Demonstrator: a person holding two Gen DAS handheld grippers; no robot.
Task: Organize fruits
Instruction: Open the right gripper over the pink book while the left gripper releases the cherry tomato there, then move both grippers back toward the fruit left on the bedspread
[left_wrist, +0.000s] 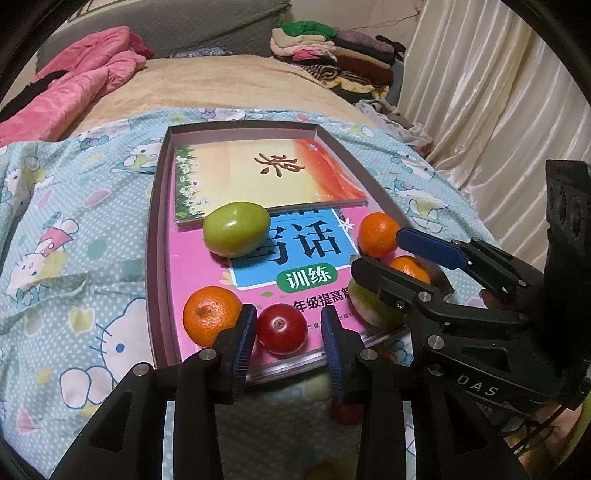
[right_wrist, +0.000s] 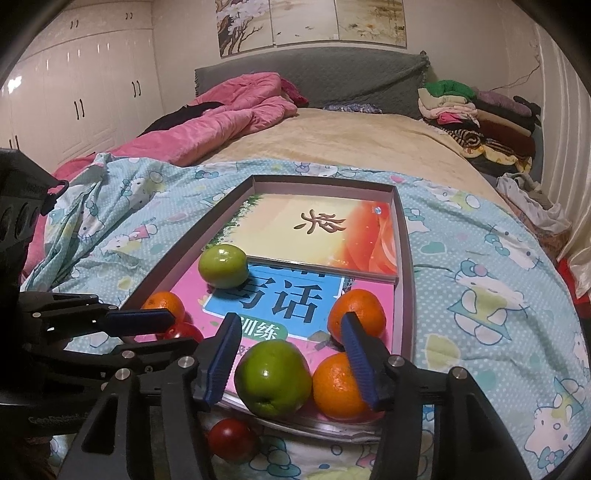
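A shallow grey tray (left_wrist: 157, 236) lies on the bed with two books in it and fruit on the pink book. My left gripper (left_wrist: 289, 321) is open around a red fruit (left_wrist: 282, 328), with a gap at its right pad; an orange (left_wrist: 212, 315) sits just to the left. My right gripper (right_wrist: 291, 332) is open, with a green fruit (right_wrist: 273, 376) and an orange (right_wrist: 340, 384) between its fingers. A second green fruit (right_wrist: 223, 271) and another orange (right_wrist: 356, 314) lie farther in. Another red fruit (right_wrist: 231, 439) rests on the sheet outside the tray's near edge.
The tray sits on a blue cartoon-print sheet (right_wrist: 480, 295). A pink quilt (right_wrist: 229, 114) lies at the far left of the bed and folded clothes (right_wrist: 476, 110) are piled at the far right. Pale curtains (left_wrist: 498, 92) hang on the right.
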